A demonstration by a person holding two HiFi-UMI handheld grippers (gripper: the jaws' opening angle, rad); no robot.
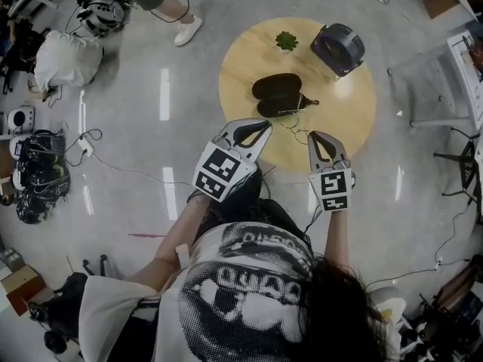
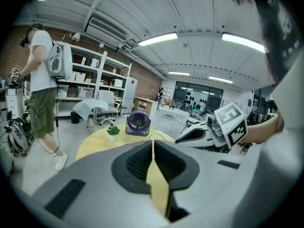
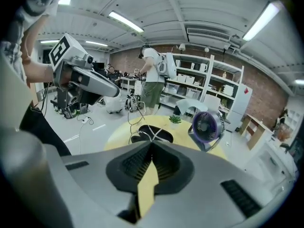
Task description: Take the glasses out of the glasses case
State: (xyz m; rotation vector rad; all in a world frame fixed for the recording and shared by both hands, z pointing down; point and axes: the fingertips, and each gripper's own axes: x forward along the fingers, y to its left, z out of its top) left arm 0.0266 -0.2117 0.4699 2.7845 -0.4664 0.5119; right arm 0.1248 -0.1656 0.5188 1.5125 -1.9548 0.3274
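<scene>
Right gripper (image 1: 312, 134) is clenched, its jaws closed on the thin wire frame of the glasses (image 3: 153, 136). Its own view shows the wire loops standing up right off the jaw tips (image 3: 152, 144). In the head view the glasses (image 1: 294, 123) read only as faint thin lines, just past the gripper's tip at about 5 o'clock on the table (image 1: 355, 119); lens detail is too fine to tell.

Left gripper (image 1: 263, 127) is clenched too, jaws together (image 2: 153, 141) with nothing between them, only a slit of tabletop showing. It sits over the 7 o'clock edge, beside the right one but apart from it.

Glasses case (image 1: 278, 95) is black, lying open with both halves up, just to the 9 o'clock side of the table's centre. Glasses are clear of the case, toward 5 o'clock from it.

Fan (image 1: 337, 49) sits at 1 o'clock and a small plant (image 1: 286, 41) at 12 o'clock. Another person (image 1: 187, 30) stands on the floor off the table at 10 o'clock.
</scene>
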